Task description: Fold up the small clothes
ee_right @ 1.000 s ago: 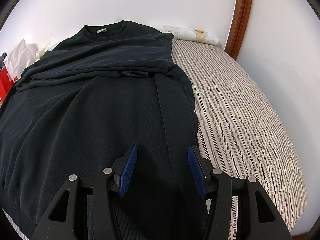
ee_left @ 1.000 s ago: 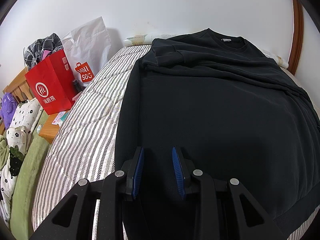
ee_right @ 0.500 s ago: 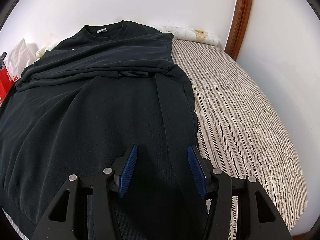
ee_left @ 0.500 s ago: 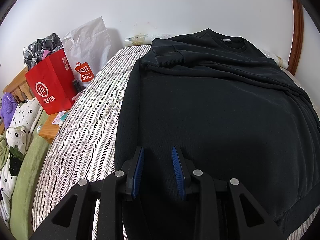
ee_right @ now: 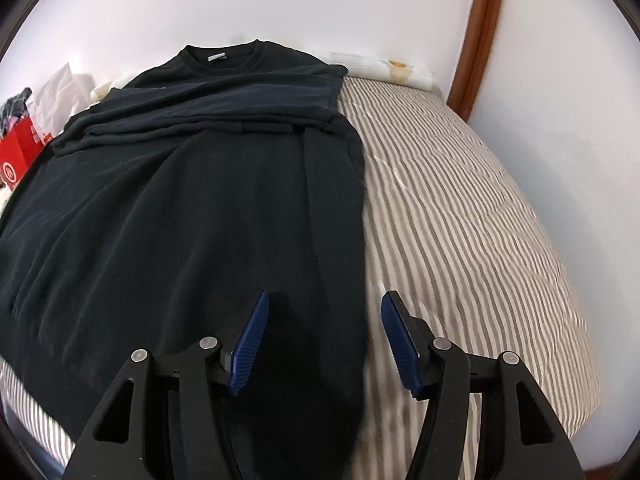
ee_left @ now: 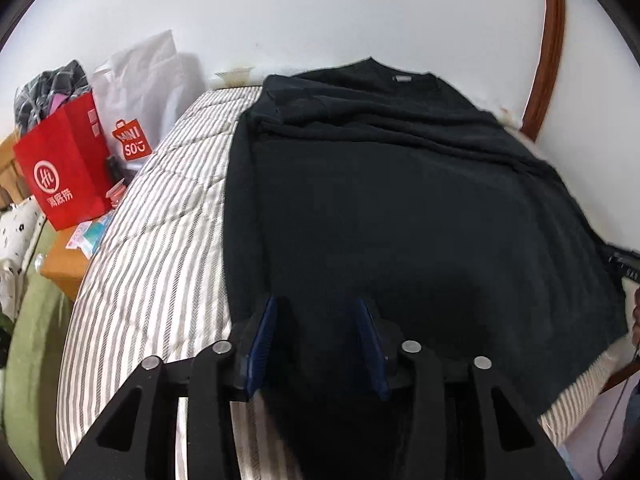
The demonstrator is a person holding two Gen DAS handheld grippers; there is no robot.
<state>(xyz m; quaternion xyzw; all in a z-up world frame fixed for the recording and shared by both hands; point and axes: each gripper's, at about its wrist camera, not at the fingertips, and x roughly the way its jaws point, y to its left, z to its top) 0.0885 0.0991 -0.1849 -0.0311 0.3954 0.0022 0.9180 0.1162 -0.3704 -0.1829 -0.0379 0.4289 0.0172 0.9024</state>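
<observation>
A black sweatshirt [ee_left: 400, 208] lies flat on the striped bed [ee_left: 160, 240], collar at the far end, both sleeves folded across the chest. It also shows in the right wrist view [ee_right: 180, 220]. My left gripper [ee_left: 316, 332] is open, over the sweatshirt's near left part close to its left edge. My right gripper [ee_right: 324, 328] is open wide, straddling the sweatshirt's right edge near the hem, one pad over cloth, the other over the bed [ee_right: 460, 220]. Neither holds anything.
A red paper bag [ee_left: 64, 172] and a white Miniso bag [ee_left: 140, 92] stand left of the bed by a wooden table [ee_left: 68, 264]. A green cloth [ee_left: 28, 360] hangs at the near left. The wall and a brown wooden frame [ee_right: 480, 36] lie behind.
Both grippers pulled back and rose a little, so more bed and the hem show. The right gripper shifted right onto the sweatshirt's edge. The left jaws opened slightly wider.
</observation>
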